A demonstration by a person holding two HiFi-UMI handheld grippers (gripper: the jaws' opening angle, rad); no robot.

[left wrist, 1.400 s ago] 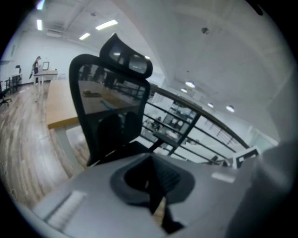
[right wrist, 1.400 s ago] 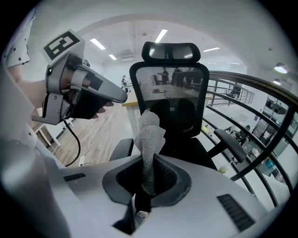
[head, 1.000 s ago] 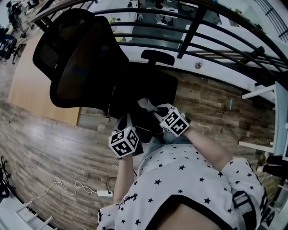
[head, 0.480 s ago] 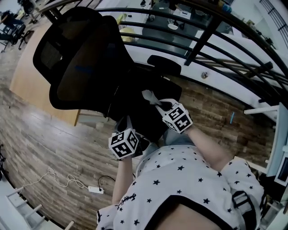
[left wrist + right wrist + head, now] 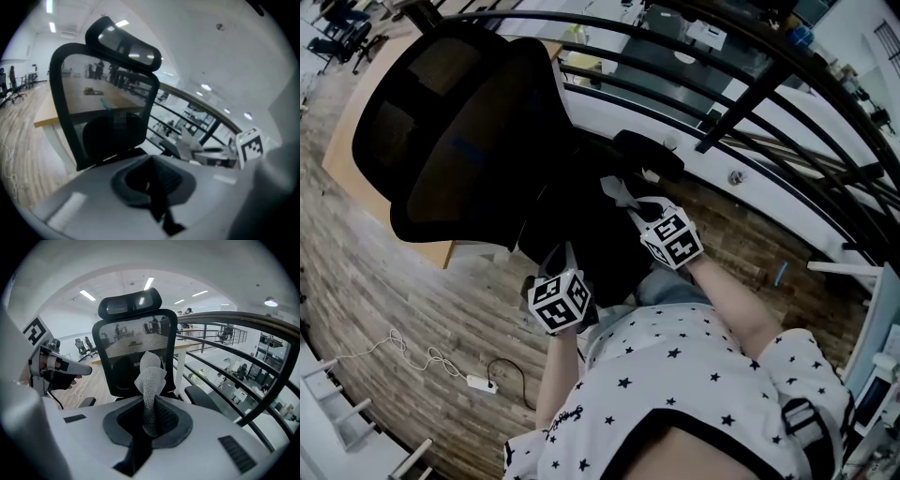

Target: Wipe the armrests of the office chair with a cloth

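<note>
A black office chair with a mesh back (image 5: 459,131) stands in front of me. One armrest (image 5: 649,153) lies on its far side by the railing; in the right gripper view it is a dark pad (image 5: 206,399), with the other armrest (image 5: 86,402) low at the left. My right gripper (image 5: 630,212) is shut on a pale grey cloth (image 5: 617,190), which sticks up from the jaws (image 5: 150,380) a little short of the far armrest. My left gripper (image 5: 565,260) hangs lower over the seat's near side, shut with nothing held (image 5: 157,197).
A black metal railing (image 5: 741,103) runs behind the chair, with a lower floor beyond it. A wooden desk (image 5: 356,141) stands behind the chair back. A white cable and power strip (image 5: 478,382) lie on the wood floor at lower left. White shelving (image 5: 853,272) is at the right.
The right gripper with the cloth has moved up closer to the far armrest. The left gripper has stayed about where it was. The head view has shifted slightly.
</note>
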